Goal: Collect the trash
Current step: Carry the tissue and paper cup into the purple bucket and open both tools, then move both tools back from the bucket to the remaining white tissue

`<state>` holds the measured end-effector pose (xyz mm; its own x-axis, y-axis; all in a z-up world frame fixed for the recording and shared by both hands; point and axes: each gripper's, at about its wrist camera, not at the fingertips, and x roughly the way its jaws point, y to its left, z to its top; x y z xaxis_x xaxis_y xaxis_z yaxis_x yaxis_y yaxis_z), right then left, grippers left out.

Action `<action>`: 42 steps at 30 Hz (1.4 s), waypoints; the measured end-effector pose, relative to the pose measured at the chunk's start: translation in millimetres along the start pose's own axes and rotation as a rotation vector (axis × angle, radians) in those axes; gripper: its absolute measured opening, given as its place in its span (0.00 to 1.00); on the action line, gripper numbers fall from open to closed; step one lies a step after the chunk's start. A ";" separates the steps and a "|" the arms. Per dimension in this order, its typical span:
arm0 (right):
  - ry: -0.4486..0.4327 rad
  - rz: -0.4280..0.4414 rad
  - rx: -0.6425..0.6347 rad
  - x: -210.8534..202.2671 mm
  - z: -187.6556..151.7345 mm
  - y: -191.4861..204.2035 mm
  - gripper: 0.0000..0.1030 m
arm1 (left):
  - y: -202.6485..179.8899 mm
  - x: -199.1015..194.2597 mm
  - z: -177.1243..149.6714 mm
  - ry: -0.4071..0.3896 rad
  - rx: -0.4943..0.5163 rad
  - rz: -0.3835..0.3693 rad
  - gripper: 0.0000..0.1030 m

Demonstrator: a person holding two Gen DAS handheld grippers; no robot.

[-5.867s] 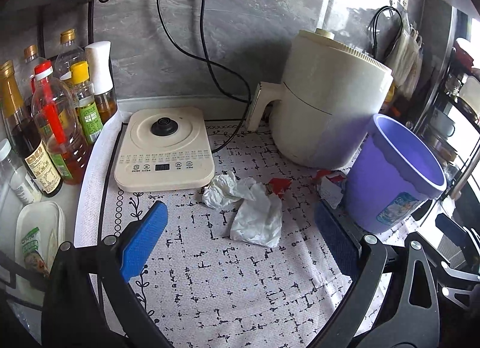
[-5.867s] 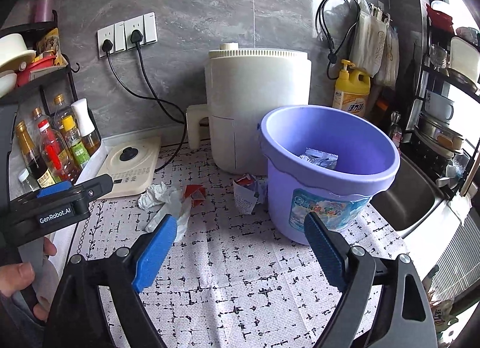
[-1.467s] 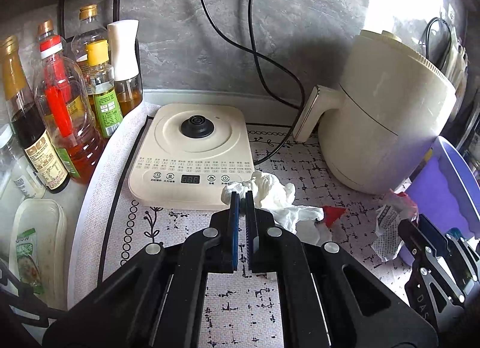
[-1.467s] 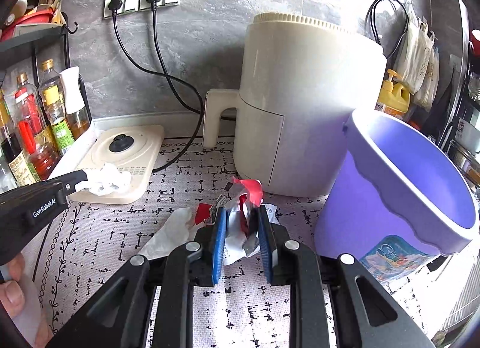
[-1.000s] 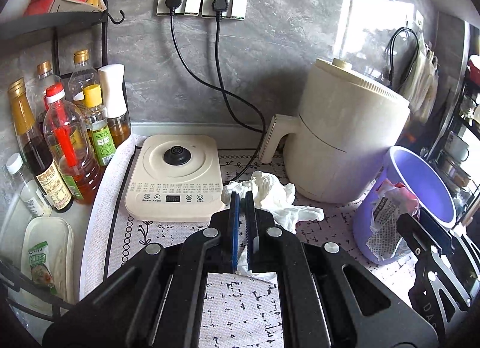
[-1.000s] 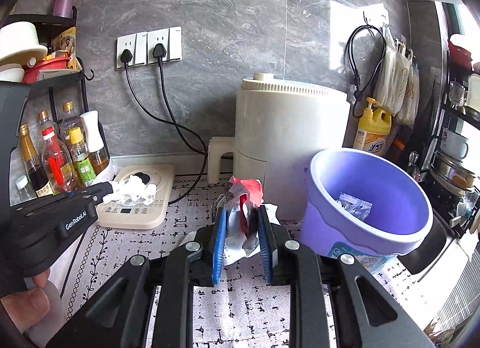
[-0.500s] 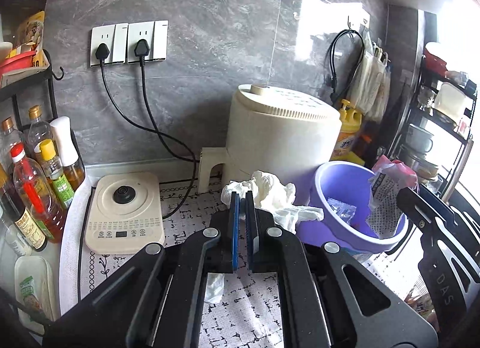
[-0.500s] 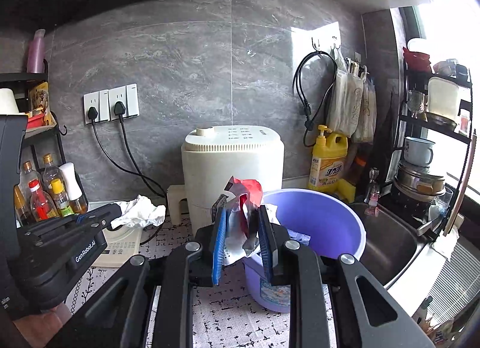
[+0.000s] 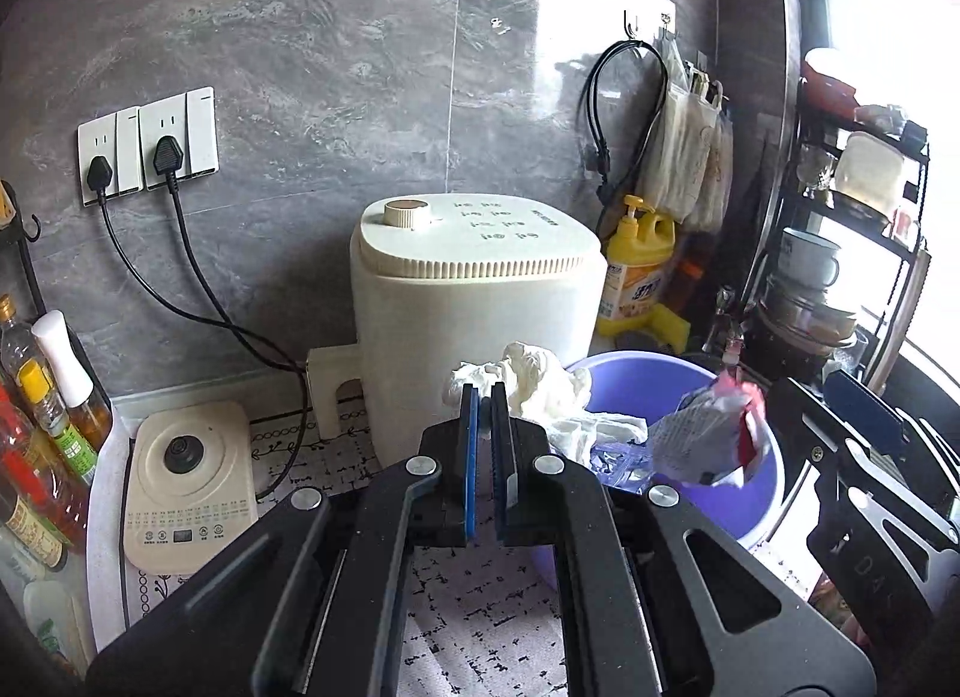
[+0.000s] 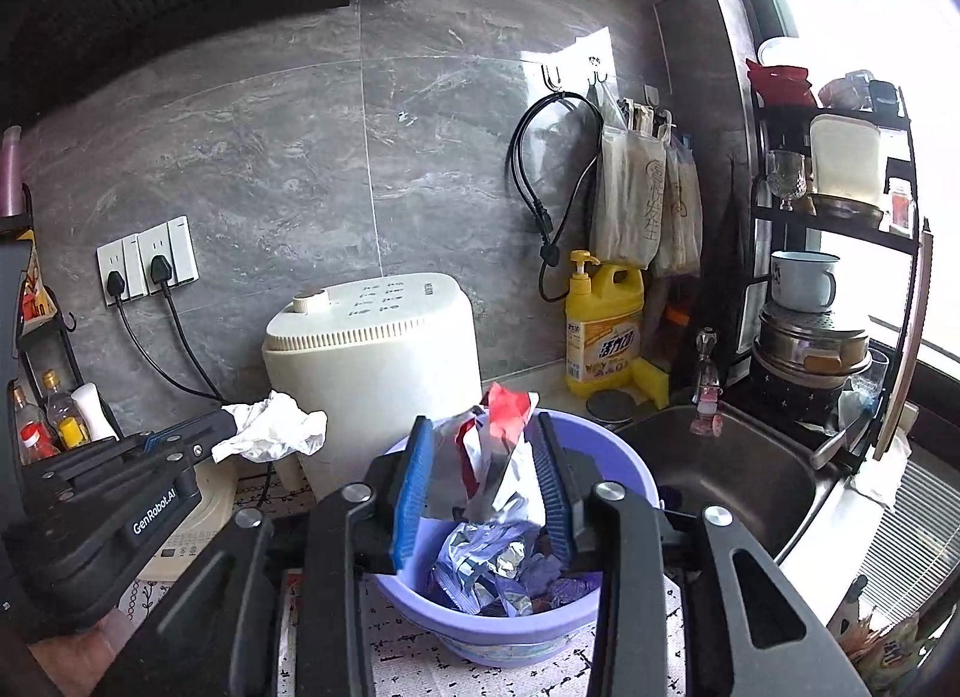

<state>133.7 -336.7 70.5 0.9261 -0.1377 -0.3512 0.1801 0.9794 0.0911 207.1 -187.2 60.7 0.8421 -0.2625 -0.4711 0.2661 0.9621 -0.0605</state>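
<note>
My left gripper (image 9: 485, 397) is shut on a crumpled white tissue (image 9: 534, 379), held up beside the near rim of the purple bucket (image 9: 765, 493). In the right wrist view that left gripper (image 10: 223, 427) and its tissue (image 10: 273, 427) hang at the left. My right gripper (image 10: 483, 481) is right above the bucket (image 10: 480, 634). Its jaws are opening, and the red and silver wrapper (image 10: 498, 457) stands loose between the blue pads. From the left wrist view the wrapper (image 9: 702, 439) hangs over the bucket's mouth. Foil wrappers (image 10: 486, 565) lie inside.
A cream air fryer (image 9: 474, 301) stands behind the bucket, and a cream induction plate (image 9: 186, 493) to its left with plugged cords. Oil and sauce bottles (image 9: 48, 397) line the left edge. A yellow detergent bottle (image 10: 603, 325), a steel sink (image 10: 720, 469) and a dish rack (image 10: 828, 277) are to the right.
Both grippers have risen and swung right toward the bucket with their trash. The right jaws, clamped on the wrapper before, have parted around it. The left jaws stay closed on the tissue.
</note>
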 end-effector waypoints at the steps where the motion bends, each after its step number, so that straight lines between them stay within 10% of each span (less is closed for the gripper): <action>1: -0.008 -0.007 0.012 0.9 0.1 -4.5 0.59 | -4.1 2.5 2.0 0.000 0.010 -0.002 0.05; 15: -0.002 -0.094 0.134 -0.5 -2.3 -75.1 0.63 | -69.6 44.9 11.7 0.062 0.101 -0.137 0.06; 17: -0.001 -0.111 0.147 -1.7 -3.5 -83.6 0.63 | -73.2 53.8 8.5 0.097 0.090 -0.163 0.35; 18: 0.003 -0.118 0.153 -1.7 -4.4 -87.0 0.64 | -72.8 55.7 6.3 0.101 0.086 -0.159 0.70; 19: 0.008 -0.122 0.160 -1.5 -5.5 -89.9 0.64 | -71.0 54.3 3.9 0.088 0.085 -0.149 0.77; 42: 0.115 0.080 0.021 -3.1 -49.7 11.4 0.78 | 63.7 4.1 -56.8 0.121 -0.088 0.098 0.93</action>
<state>116.4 -317.7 26.3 0.8939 -0.0398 -0.4465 0.1150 0.9831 0.1426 200.9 -122.7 5.0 0.7982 -0.1610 -0.5806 0.1385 0.9869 -0.0832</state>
